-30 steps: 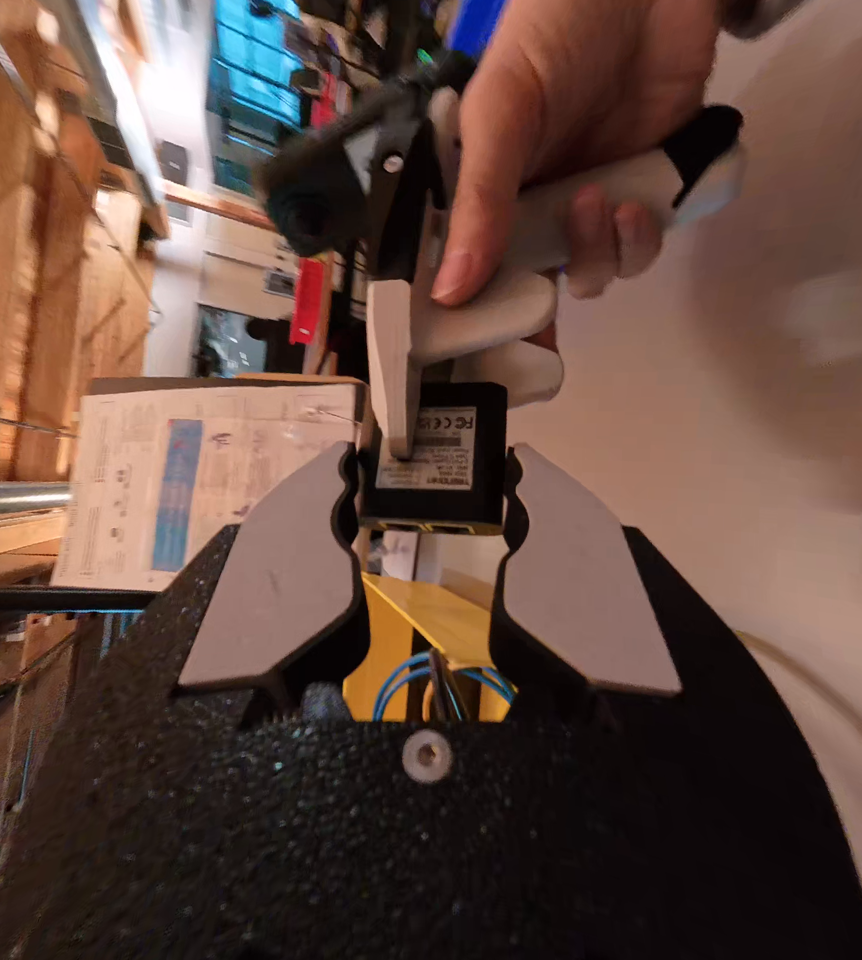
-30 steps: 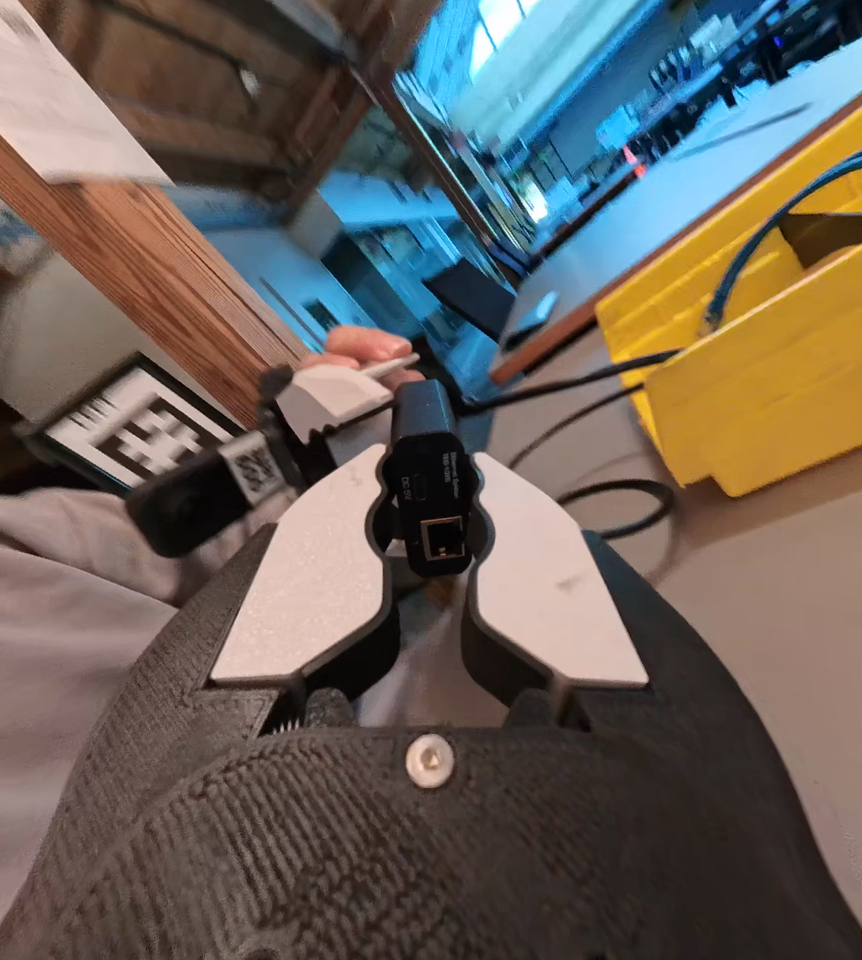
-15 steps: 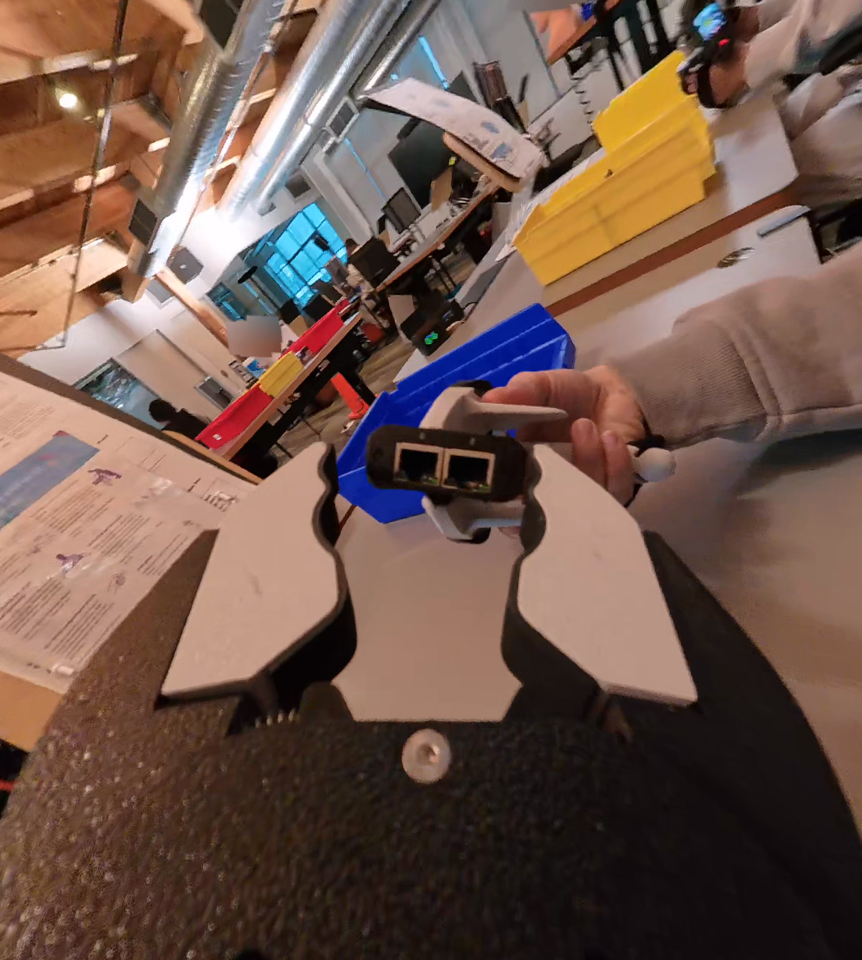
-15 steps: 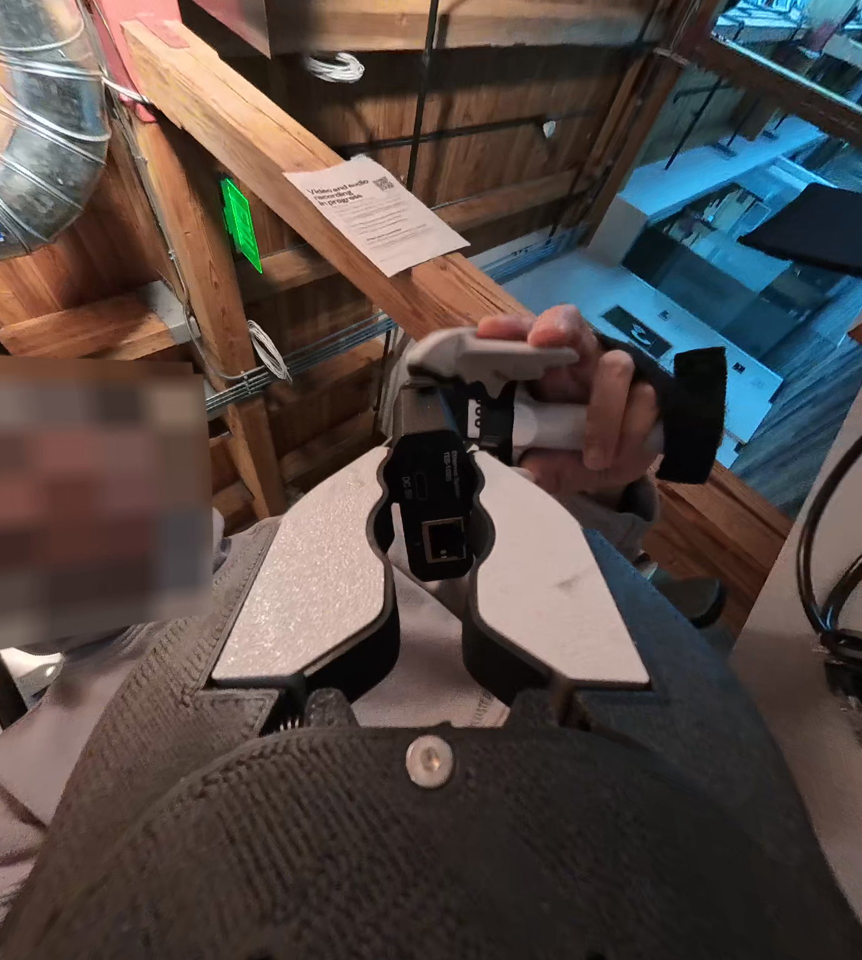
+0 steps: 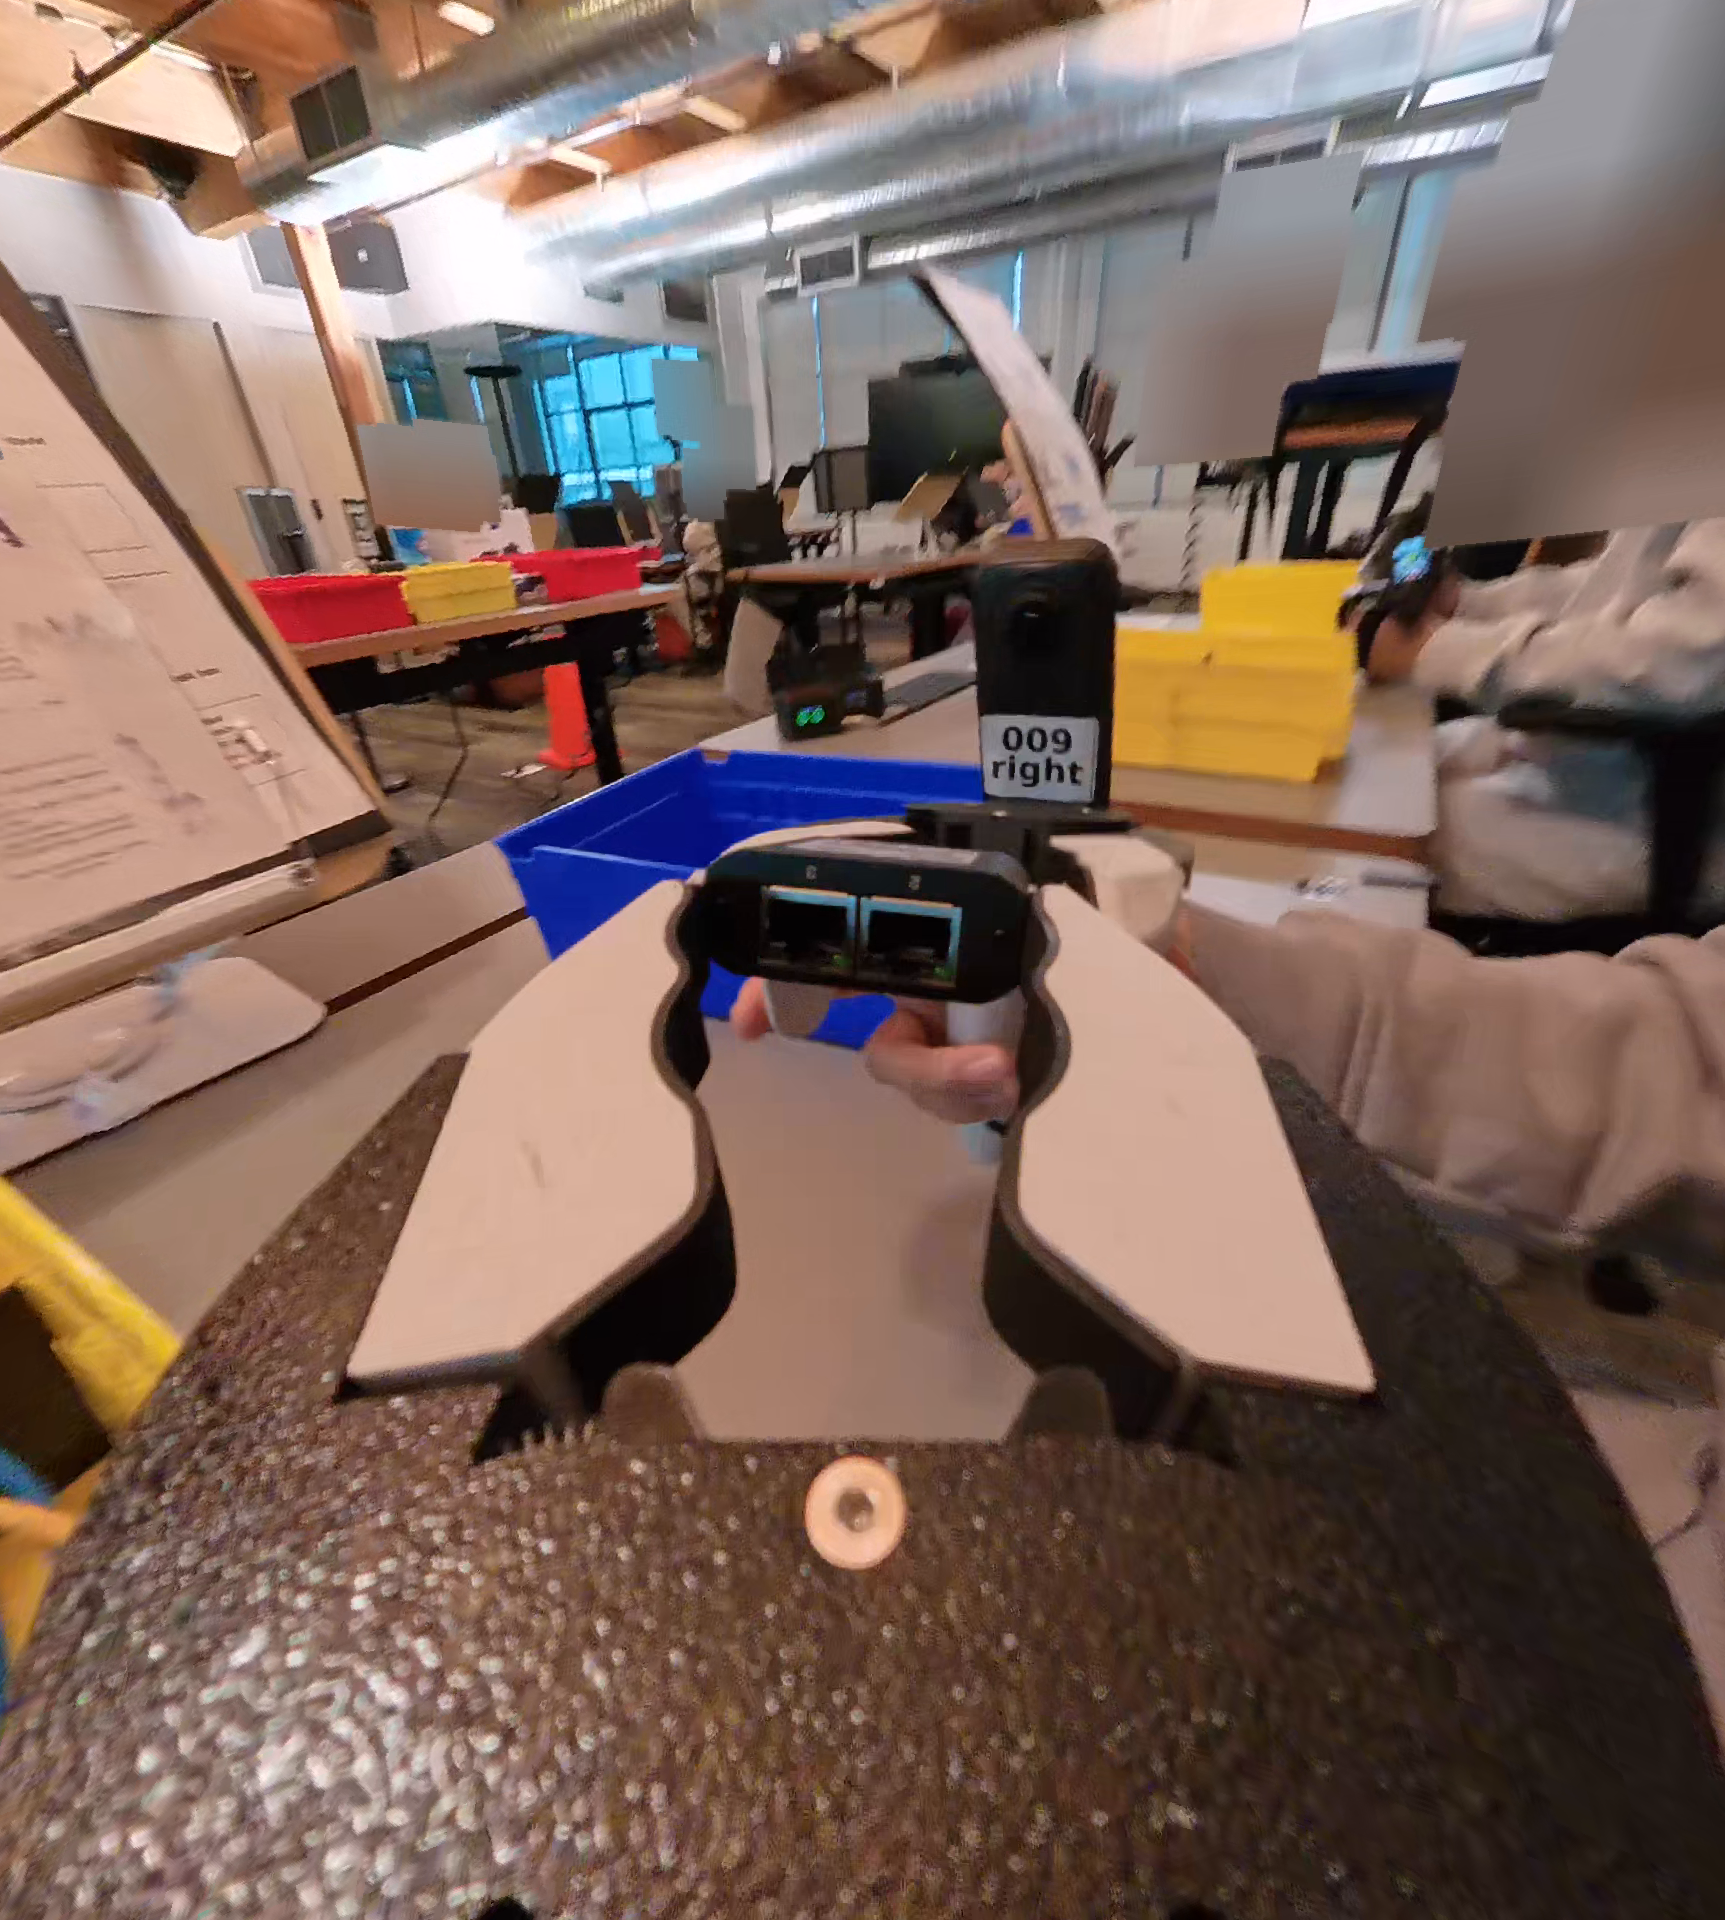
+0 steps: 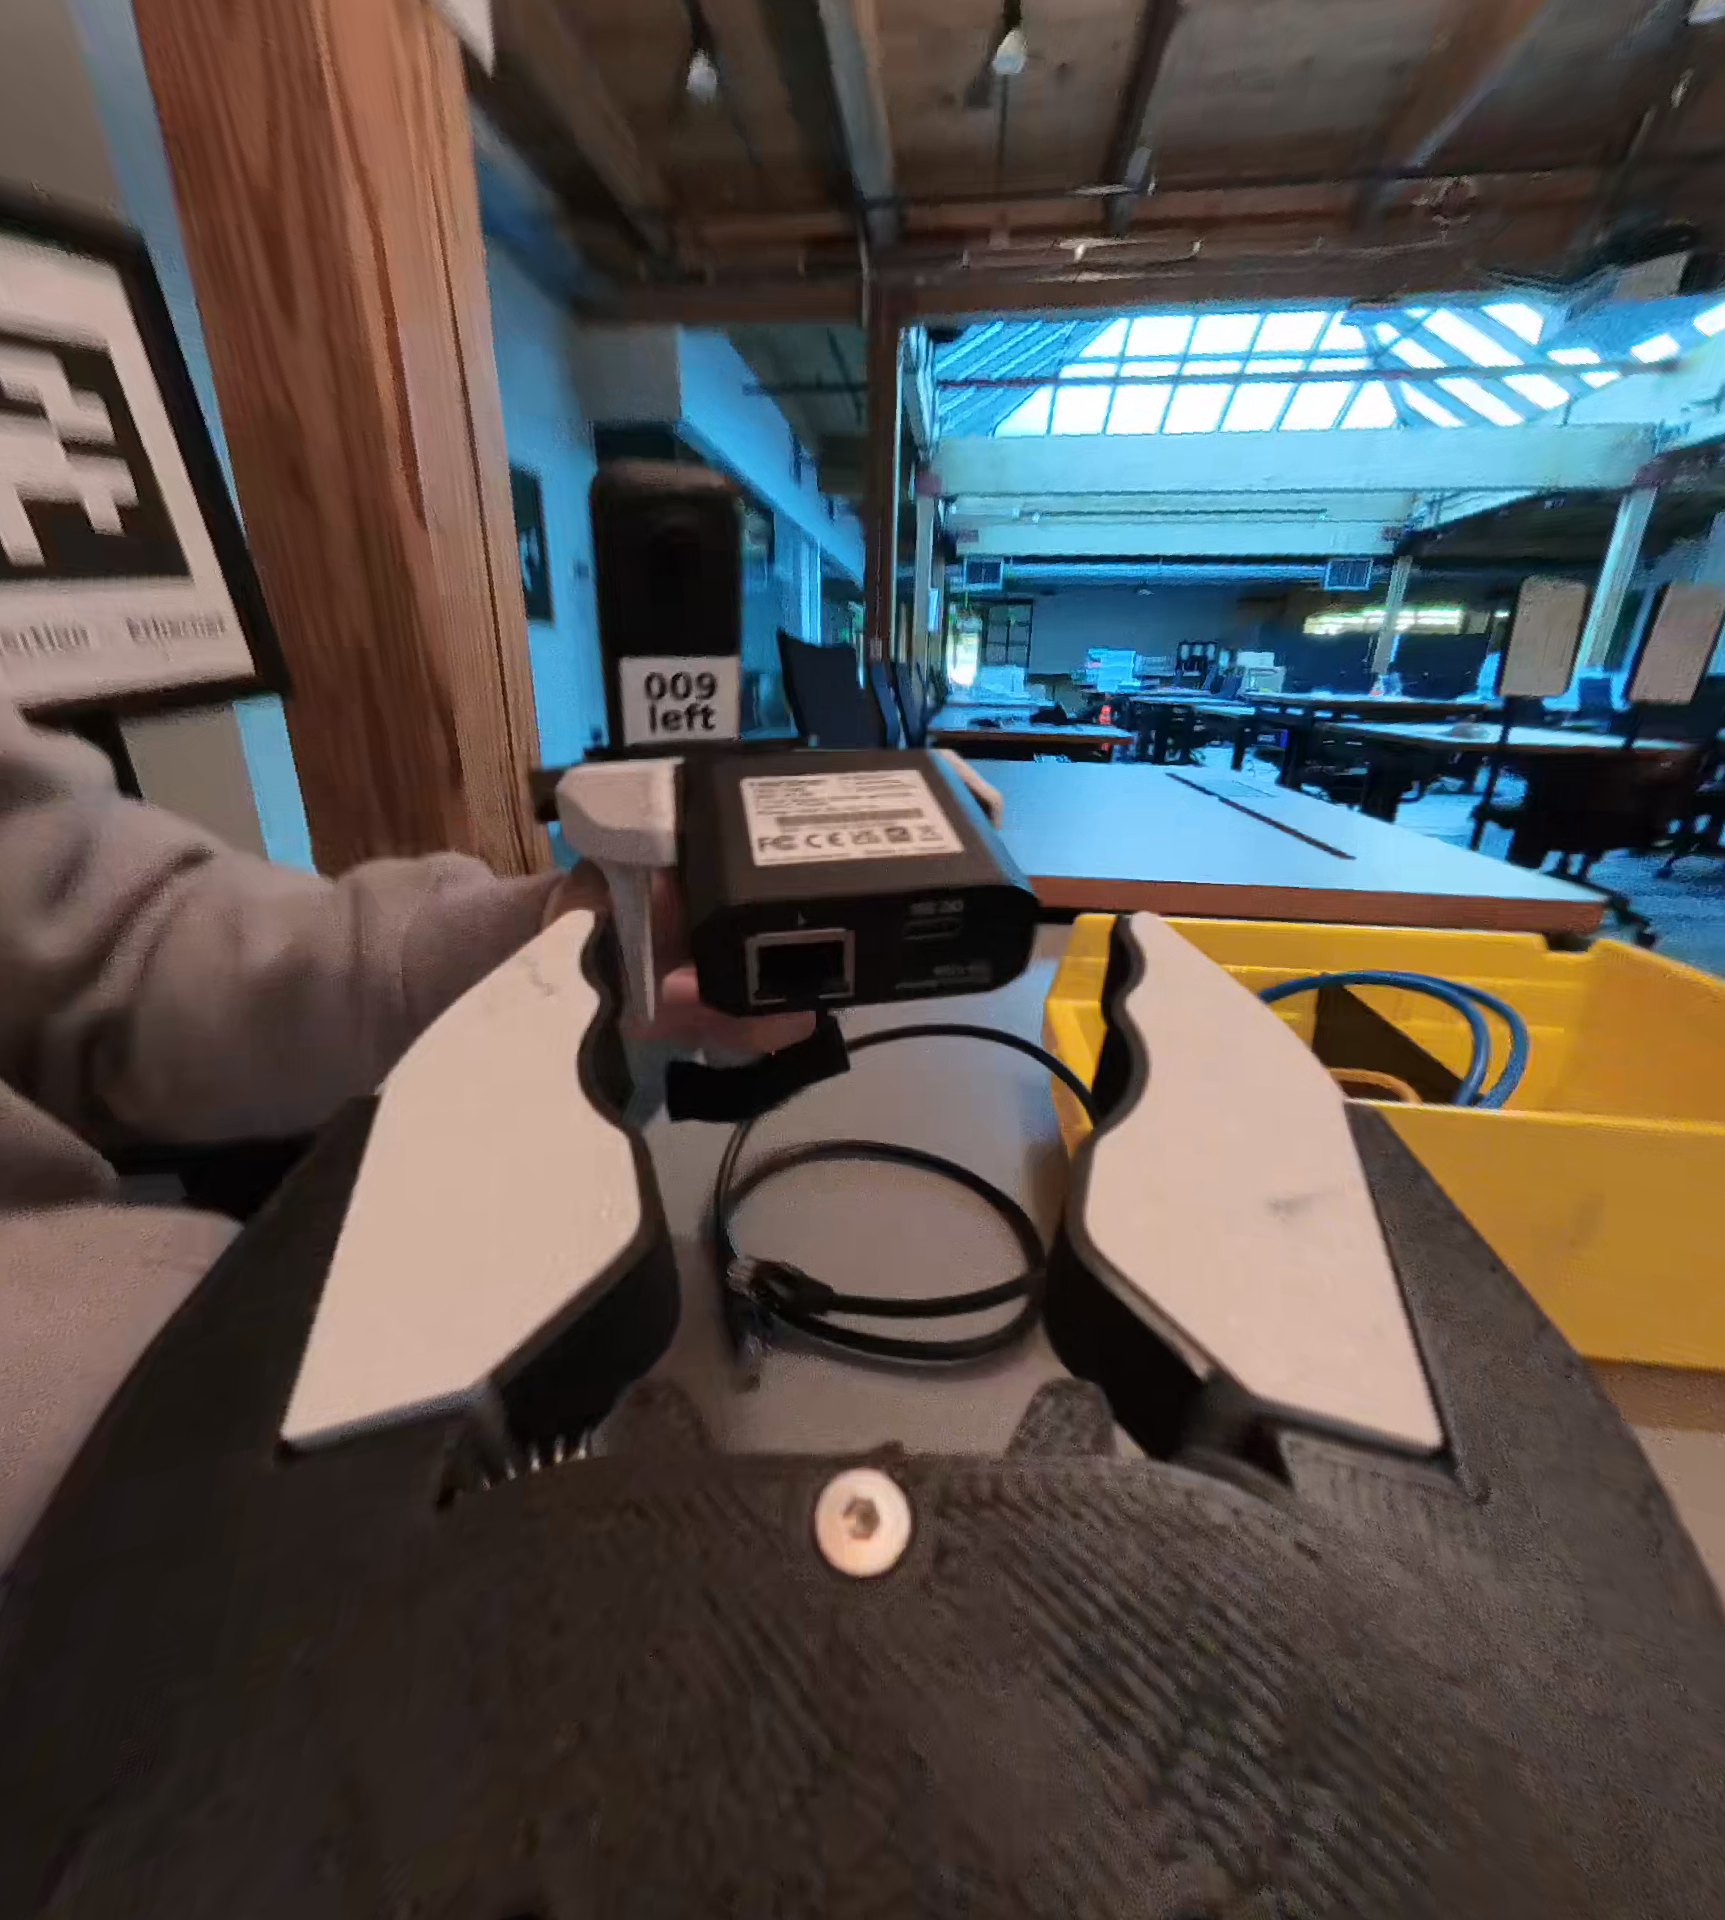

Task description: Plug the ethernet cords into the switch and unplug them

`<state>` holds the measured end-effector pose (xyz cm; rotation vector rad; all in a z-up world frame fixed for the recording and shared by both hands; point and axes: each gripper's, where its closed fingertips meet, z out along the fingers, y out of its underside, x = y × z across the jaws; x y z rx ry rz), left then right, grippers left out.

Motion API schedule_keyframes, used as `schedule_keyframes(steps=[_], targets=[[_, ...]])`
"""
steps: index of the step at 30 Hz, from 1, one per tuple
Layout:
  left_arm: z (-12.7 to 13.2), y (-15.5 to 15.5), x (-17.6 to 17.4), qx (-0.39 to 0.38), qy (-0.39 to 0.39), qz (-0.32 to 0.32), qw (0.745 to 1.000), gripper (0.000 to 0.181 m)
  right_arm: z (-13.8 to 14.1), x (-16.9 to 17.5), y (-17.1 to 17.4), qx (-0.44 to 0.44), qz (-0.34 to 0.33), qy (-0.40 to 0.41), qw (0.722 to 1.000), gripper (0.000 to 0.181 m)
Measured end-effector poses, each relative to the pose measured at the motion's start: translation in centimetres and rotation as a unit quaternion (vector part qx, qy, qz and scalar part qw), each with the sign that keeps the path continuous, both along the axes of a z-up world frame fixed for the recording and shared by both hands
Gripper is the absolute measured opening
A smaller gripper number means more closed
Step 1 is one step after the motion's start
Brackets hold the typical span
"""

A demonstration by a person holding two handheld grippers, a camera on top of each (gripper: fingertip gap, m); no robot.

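A small black ethernet switch is held in mid-air above a grey worktable. In the left wrist view the left gripper has its jaws closed on the switch's two ends, with the side bearing two empty network ports facing the camera. Behind it, a hand in a beige sleeve holds the other tool.

In the right wrist view the right gripper has its jaws spread wide apart, holding nothing; the switch floats between and just beyond its tips, showing one empty port and a white label on top.

On the table below lies a coiled black ethernet cord, unplugged. To the right sits a yellow bin with a blue cord coiled inside. A blue bin stands far behind the switch in the left wrist view, and a propped printed sheet leans at left.

The room is a large open workshop with wooden posts, exposed ceiling ducts, long tables, and stacked yellow bins and red bins.
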<state>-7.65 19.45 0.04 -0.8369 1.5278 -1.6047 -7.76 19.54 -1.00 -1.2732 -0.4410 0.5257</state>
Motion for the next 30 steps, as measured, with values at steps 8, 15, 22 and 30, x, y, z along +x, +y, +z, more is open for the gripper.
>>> schedule_keyframes(steps=[8, 15, 22, 30], targets=[[-1.7, -1.7, 0.4, 0.016, 0.002, -0.041, 0.999, 0.057, -1.7, -2.0, 0.5, -0.041, 0.017, -0.062, 0.997, 0.089], [-2.3, -2.0, 0.6, 0.055, 0.015, -0.048, 0.997, 0.057, -2.9, -1.3, 0.4, -0.054, 0.004, -0.121, 0.991, 0.073], [-1.1, -0.5, 1.1, 0.005, 0.050, 0.003, 0.999, 0.065, -3.2, 2.0, 0.9, -0.023, -0.113, -0.204, 0.972, 0.074], [-4.2, -2.5, 1.1, -0.169, 0.311, -0.073, 0.932, 0.033, -3.6, 0.7, 1.7, 0.016, -0.150, -0.302, 0.941, 0.074]])
